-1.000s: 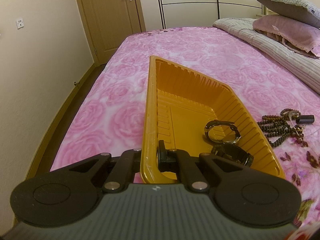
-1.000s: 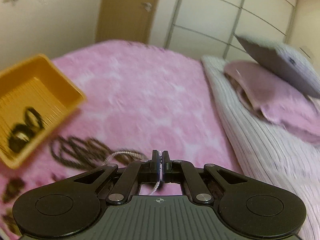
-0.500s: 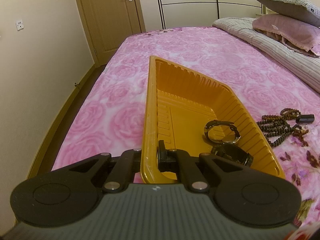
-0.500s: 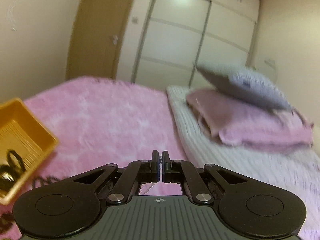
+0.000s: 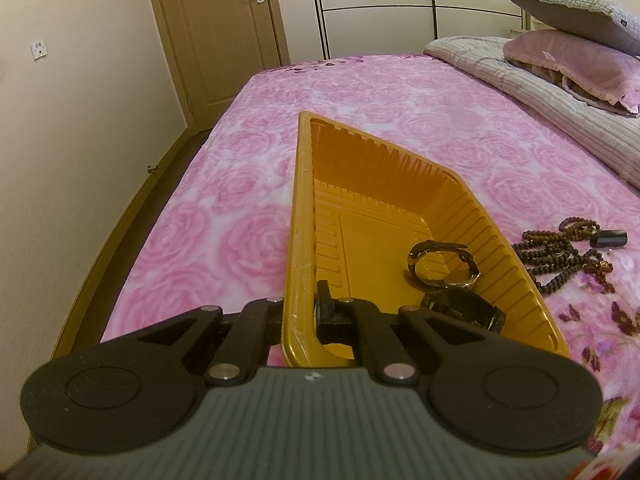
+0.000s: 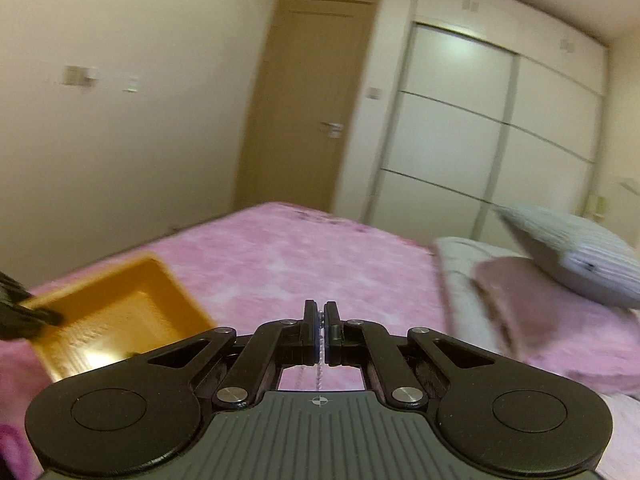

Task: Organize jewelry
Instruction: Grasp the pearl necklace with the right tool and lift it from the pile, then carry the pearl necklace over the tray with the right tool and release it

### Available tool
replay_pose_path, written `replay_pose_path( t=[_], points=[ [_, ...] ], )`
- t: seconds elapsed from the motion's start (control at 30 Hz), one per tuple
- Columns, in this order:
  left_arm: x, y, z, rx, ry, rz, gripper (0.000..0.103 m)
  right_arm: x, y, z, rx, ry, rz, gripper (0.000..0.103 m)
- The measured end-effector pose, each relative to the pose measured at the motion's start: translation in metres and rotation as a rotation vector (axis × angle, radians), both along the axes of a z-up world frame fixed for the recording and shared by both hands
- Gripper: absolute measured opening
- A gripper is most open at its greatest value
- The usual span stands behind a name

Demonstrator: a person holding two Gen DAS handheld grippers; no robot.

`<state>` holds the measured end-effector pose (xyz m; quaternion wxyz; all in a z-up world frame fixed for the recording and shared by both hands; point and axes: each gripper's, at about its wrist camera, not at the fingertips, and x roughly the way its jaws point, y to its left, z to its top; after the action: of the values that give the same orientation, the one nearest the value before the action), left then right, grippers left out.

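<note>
Our right claw (image 6: 320, 320) has risen and swung left, bringing the tray (image 6: 120, 312) nearer. It pinches a thin chain (image 6: 319, 372); our left claw (image 5: 300, 312) stays clamped on the tray's (image 5: 296, 240) left rim.

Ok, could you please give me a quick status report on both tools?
Left tool shut on orange plastic tray rim. Right tool shut on thin silver chain, lifted. Brown bead strands on bedspread. Nothing blocking.
</note>
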<state>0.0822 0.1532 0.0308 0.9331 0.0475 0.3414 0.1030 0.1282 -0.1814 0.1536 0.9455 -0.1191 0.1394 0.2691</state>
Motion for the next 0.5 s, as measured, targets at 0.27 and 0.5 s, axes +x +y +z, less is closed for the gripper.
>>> replay_pose_path(
  t=[0.27,0.5],
  points=[
    [-0.001,0.001,0.000,-0.007,-0.002,-0.002,0.004,-0.002,0.075,0.021,0.044,0.008,0.274,0.002],
    [-0.002,0.004,-0.001,-0.018,-0.005,-0.007,0.004,0.016,0.150,0.003,-0.038,0.042,0.457,0.002]
  ],
)
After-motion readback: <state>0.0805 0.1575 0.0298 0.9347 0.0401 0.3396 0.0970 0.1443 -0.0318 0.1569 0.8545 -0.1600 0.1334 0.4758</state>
